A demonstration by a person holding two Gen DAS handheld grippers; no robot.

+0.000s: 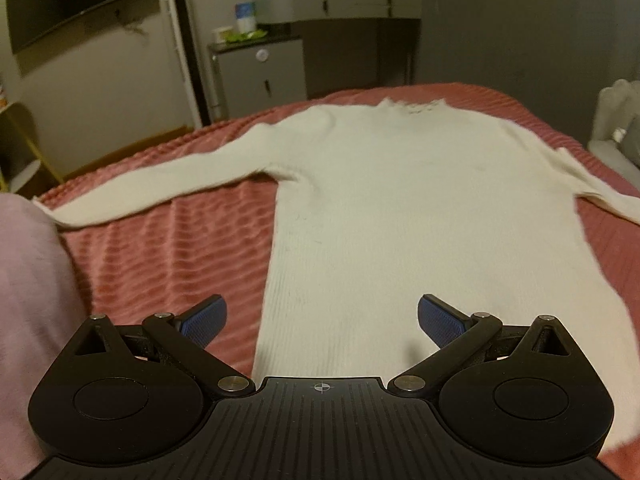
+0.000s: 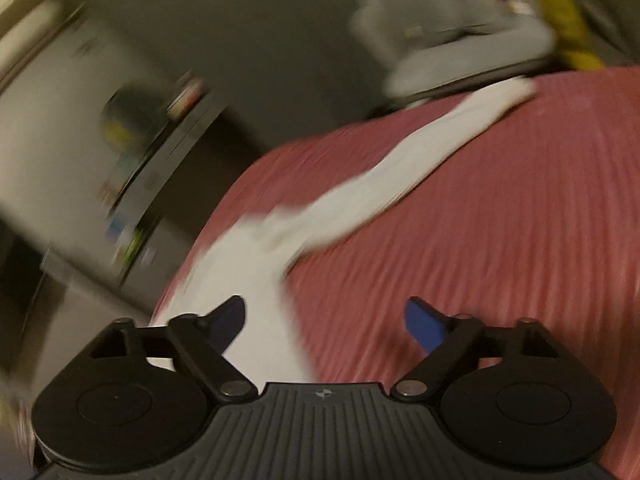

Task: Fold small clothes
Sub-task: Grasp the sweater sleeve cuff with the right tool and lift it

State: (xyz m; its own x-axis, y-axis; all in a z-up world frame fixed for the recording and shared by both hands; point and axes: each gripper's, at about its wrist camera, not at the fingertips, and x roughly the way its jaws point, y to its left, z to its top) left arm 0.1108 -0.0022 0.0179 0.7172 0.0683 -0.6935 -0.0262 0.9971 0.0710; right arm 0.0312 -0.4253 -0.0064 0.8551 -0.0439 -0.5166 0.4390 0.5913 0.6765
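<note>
A cream long-sleeved sweater (image 1: 420, 208) lies spread flat, face up, on a bed covered with a ribbed pink blanket (image 1: 168, 248). Its hem is nearest, its collar at the far end, and one sleeve reaches out to the left across the blanket. At the far left edge a fold of pale pink fabric (image 1: 28, 300) shows.

The left gripper (image 1: 322, 322) hangs over the near hem of the sweater with its blue-padded fingers (image 1: 204, 320) spread wide; nothing sits between them and they grip nothing.

The right wrist view is blurred. The sweater's other sleeve (image 2: 400, 168) stretches away to the far right over the blanket. The right gripper (image 2: 324, 324) is over the near right side of the sweater, its jaws apart and empty, the left finger (image 2: 230, 322) in front of white cloth.
</note>
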